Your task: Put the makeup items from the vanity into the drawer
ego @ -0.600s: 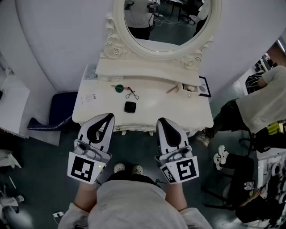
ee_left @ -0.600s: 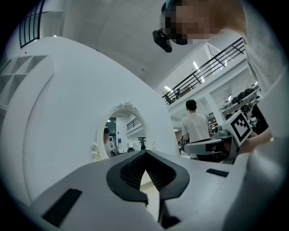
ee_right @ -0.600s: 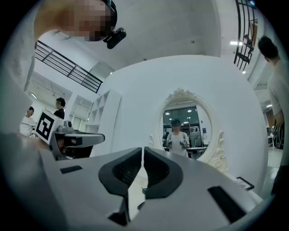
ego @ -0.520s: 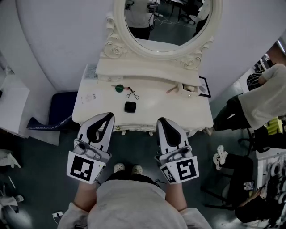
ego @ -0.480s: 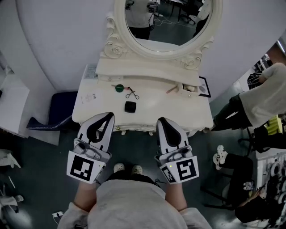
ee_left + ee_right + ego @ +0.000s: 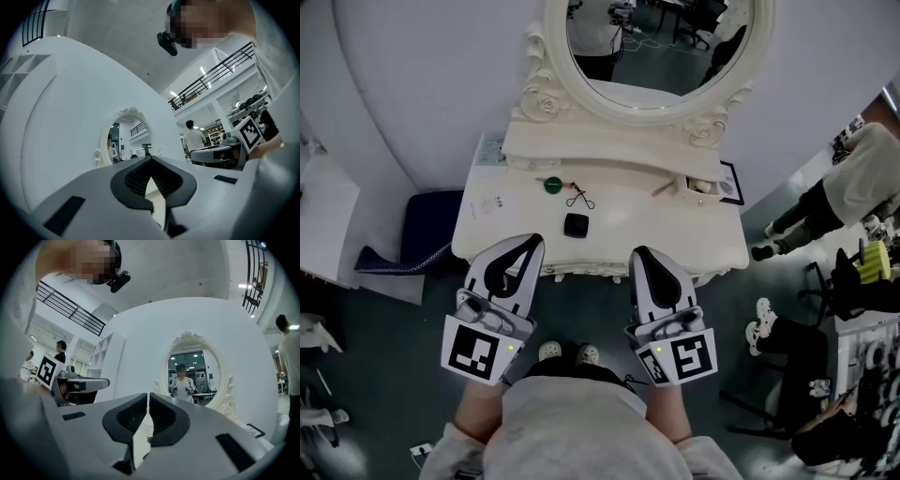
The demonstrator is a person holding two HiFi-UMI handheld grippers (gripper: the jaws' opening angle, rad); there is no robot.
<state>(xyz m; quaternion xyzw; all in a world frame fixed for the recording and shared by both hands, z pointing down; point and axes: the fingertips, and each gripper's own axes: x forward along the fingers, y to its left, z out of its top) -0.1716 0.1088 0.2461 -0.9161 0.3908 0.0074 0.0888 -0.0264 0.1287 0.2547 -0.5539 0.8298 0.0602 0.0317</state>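
Observation:
On the white vanity [image 6: 712, 234] lie a green round item [image 6: 550, 185], a thin eyelash curler [image 6: 577, 198] and a small black compact [image 6: 575, 224]. A brown stick-like item [image 6: 662, 188] rests near a small open compartment [image 6: 698, 186] on the raised shelf. My left gripper [image 6: 533, 243] hangs at the vanity's front edge, jaws shut and holding nothing. The right gripper [image 6: 639, 253] is beside it, also shut and holding nothing. In the left gripper view the left gripper [image 6: 150, 159] points at the mirror, and in the right gripper view so does the right gripper [image 6: 148, 394].
An oval mirror [image 6: 661, 47] in an ornate frame rises behind the shelf. A printed card [image 6: 490, 204] lies at the vanity's left end, a dark-framed sheet [image 6: 729, 181] at its right. A blue cushion [image 6: 427, 230] sits on the floor left. A person [image 6: 862, 178] stands at the right.
The bystander on the right has stepped farther away toward the upper right. Both grippers have barely moved.

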